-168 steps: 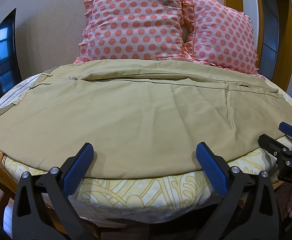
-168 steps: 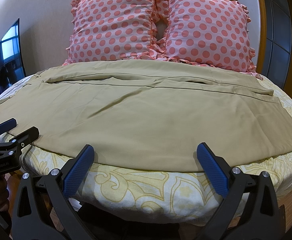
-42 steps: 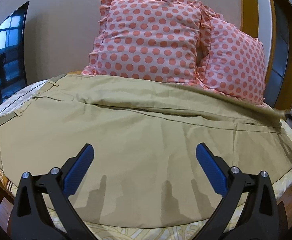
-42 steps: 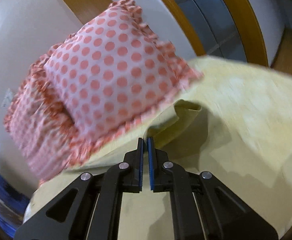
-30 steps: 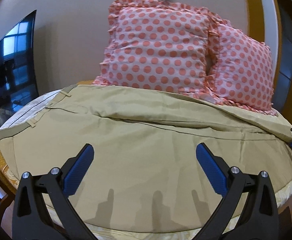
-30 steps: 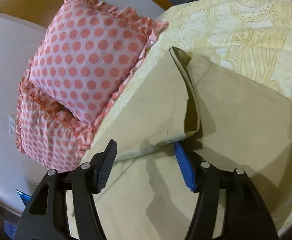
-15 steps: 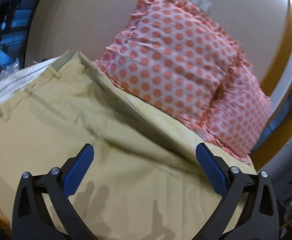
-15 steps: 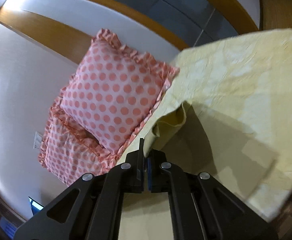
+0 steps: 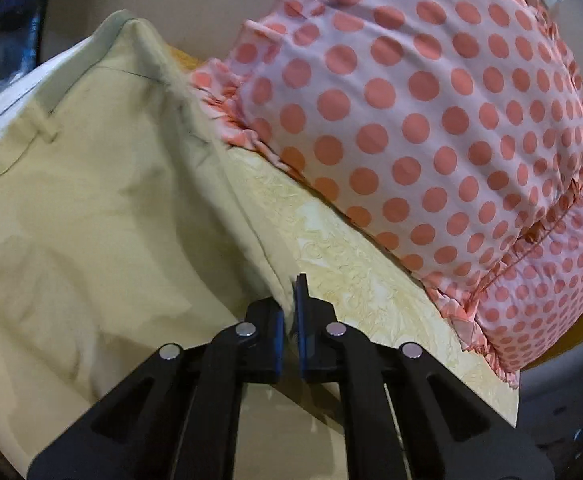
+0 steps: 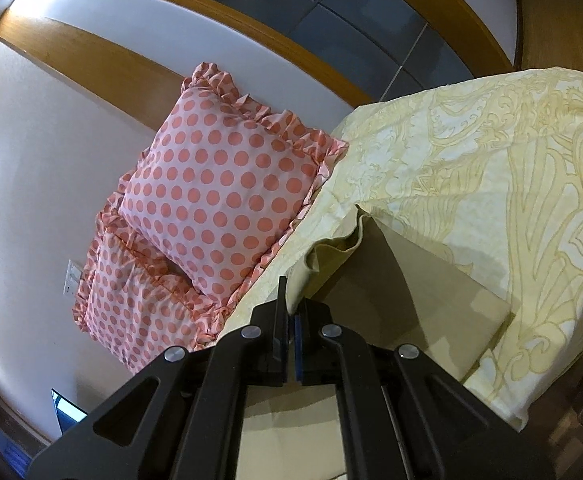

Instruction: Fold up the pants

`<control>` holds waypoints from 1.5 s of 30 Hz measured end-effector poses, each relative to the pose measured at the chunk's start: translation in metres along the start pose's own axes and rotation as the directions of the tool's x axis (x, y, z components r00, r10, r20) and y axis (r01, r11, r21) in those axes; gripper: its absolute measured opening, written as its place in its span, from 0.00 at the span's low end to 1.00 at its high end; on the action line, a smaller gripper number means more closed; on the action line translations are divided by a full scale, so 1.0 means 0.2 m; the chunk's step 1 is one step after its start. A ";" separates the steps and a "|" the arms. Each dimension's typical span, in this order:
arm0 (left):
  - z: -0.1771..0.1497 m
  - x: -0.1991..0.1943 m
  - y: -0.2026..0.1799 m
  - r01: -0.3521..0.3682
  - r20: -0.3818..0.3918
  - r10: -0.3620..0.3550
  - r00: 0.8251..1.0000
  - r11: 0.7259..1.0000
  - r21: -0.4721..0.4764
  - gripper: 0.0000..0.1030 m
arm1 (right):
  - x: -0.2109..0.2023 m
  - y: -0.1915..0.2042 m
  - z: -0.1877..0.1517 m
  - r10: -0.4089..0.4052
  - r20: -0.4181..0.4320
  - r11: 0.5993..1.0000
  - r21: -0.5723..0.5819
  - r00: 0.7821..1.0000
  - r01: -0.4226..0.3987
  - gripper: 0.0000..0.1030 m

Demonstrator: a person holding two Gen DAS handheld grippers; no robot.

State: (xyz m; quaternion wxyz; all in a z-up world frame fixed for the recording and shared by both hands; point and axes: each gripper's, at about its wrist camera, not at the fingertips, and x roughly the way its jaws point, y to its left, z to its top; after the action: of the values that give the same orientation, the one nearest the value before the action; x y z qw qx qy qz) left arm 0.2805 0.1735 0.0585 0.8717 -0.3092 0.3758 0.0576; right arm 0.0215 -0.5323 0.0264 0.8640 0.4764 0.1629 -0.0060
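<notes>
Khaki pants (image 9: 91,208) lie spread on a bed, waistband at the far left in the left wrist view. My left gripper (image 9: 290,312) is shut on the pants' far edge, close to the pillows. My right gripper (image 10: 290,312) is shut on the hem end of the far pant leg (image 10: 331,256), whose corner curls up above the jaws. The lower pant leg (image 10: 419,288) lies flat beneath it.
Two pink polka-dot pillows (image 9: 443,128) stand against the wall behind the pants; they also show in the right wrist view (image 10: 219,196). A yellow patterned bedspread (image 10: 491,168) covers the bed, its edge dropping off at right. A dark screen (image 9: 11,20) is at far left.
My left gripper moved forward over the pants to the far edge and shut on it. My right gripper opened, then shut again on the leg hem and holds it.
</notes>
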 end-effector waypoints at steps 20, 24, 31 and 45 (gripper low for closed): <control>-1.09 -0.89 0.56 -0.040 0.111 0.037 0.993 0.999 0.023 0.12 | -0.02 -0.27 -0.03 -0.160 -0.037 0.986 0.048 0.986 0.161 0.02; -1.09 -0.89 0.57 -0.015 0.091 0.011 0.996 0.999 0.045 0.10 | -0.07 -0.29 -0.06 -0.184 -0.032 0.980 0.065 0.982 0.186 0.02; -1.09 -0.87 0.56 -0.003 0.066 -0.005 0.998 0.993 0.119 0.11 | -0.09 -0.25 -0.08 -0.287 -0.043 0.958 -0.022 0.957 0.286 0.04; -1.21 -1.22 0.30 0.077 0.277 -0.185 0.943 0.930 0.359 0.63 | -0.12 -0.18 -0.14 -0.343 0.041 0.927 -0.150 0.939 0.345 0.38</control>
State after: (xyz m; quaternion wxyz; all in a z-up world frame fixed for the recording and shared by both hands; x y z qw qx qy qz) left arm -0.0627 0.1133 0.0697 0.9616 -0.1644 0.2187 -0.0207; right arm -0.0139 -0.5325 -0.0093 0.8851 0.3719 0.2377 -0.1478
